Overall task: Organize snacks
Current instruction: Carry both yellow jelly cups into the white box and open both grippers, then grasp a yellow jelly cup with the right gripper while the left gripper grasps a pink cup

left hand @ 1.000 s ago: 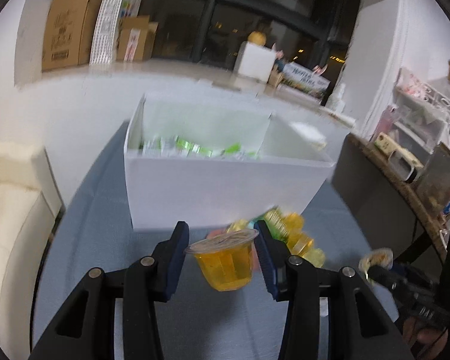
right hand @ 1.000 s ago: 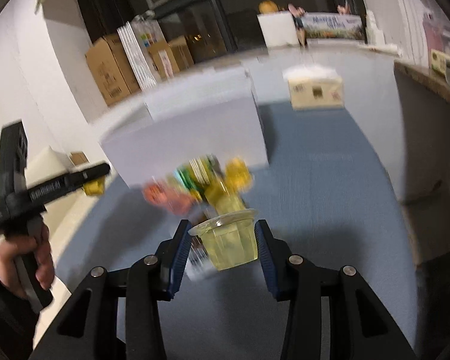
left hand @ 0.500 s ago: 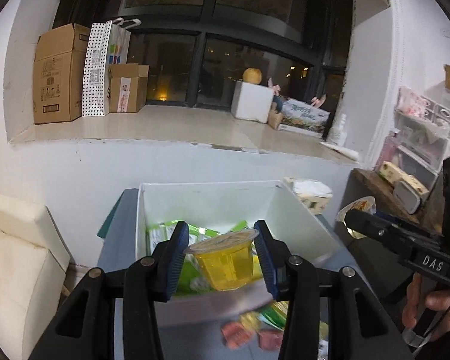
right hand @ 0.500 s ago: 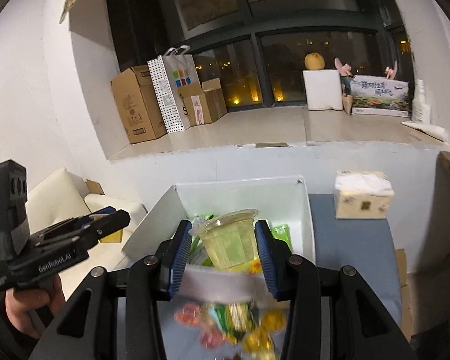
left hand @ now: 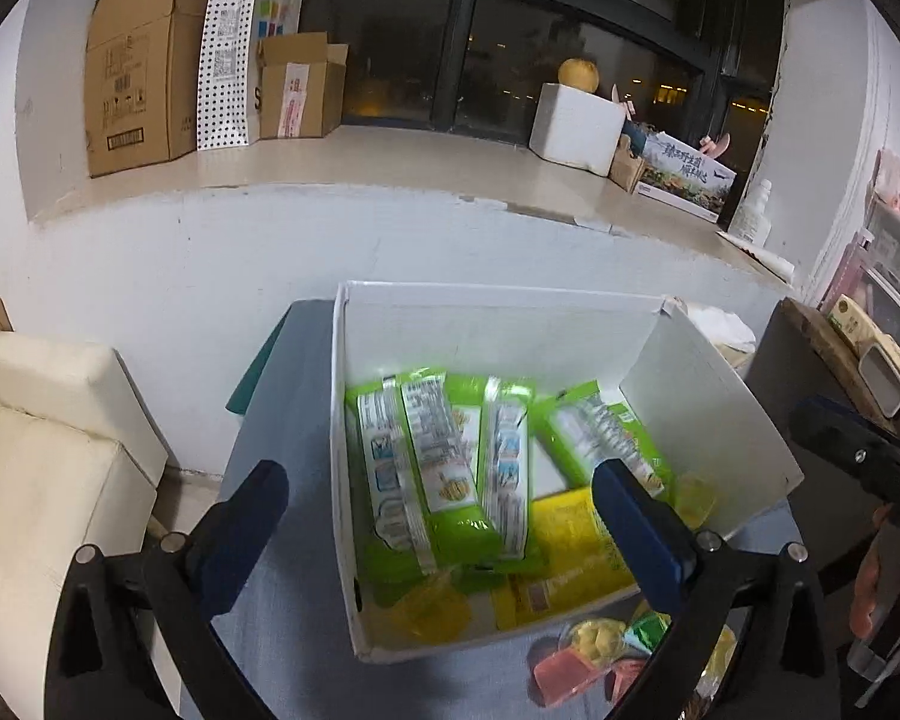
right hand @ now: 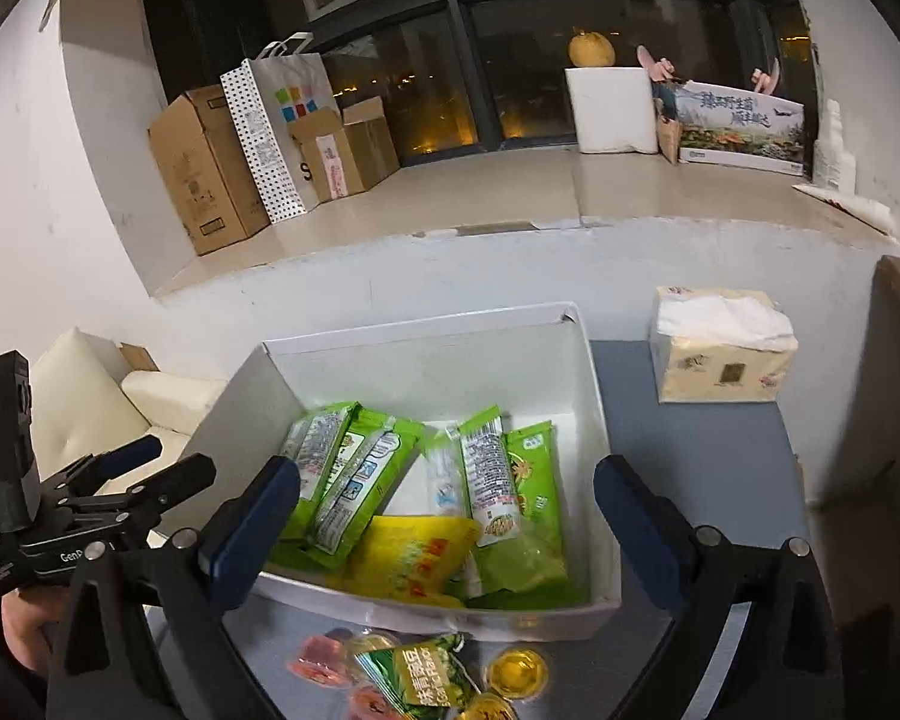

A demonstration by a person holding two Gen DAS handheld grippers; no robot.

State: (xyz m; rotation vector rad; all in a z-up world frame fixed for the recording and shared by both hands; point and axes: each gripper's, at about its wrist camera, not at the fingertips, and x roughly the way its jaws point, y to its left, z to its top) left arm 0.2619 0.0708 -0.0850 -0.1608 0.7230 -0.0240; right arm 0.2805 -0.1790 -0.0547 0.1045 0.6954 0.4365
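We are spreading the jaws of our left hand-held gripper (left hand: 438,516) above the white box (left hand: 708,396), nothing between them. Our right hand-held gripper (right hand: 447,510) is opening too, equally empty, over the same box. Inside, green snack packets (left hand: 444,456) are lying flat, their long axes running roughly from six toward twelve o'clock, some leaning toward one. A yellow packet (right hand: 414,552) is lying across the near end. At six o'clock, outside the box, jelly cups (right hand: 517,672) and a green pouch (right hand: 426,678) are sitting on the table (right hand: 702,456). A tissue box (right hand: 723,348) is standing at two o'clock.
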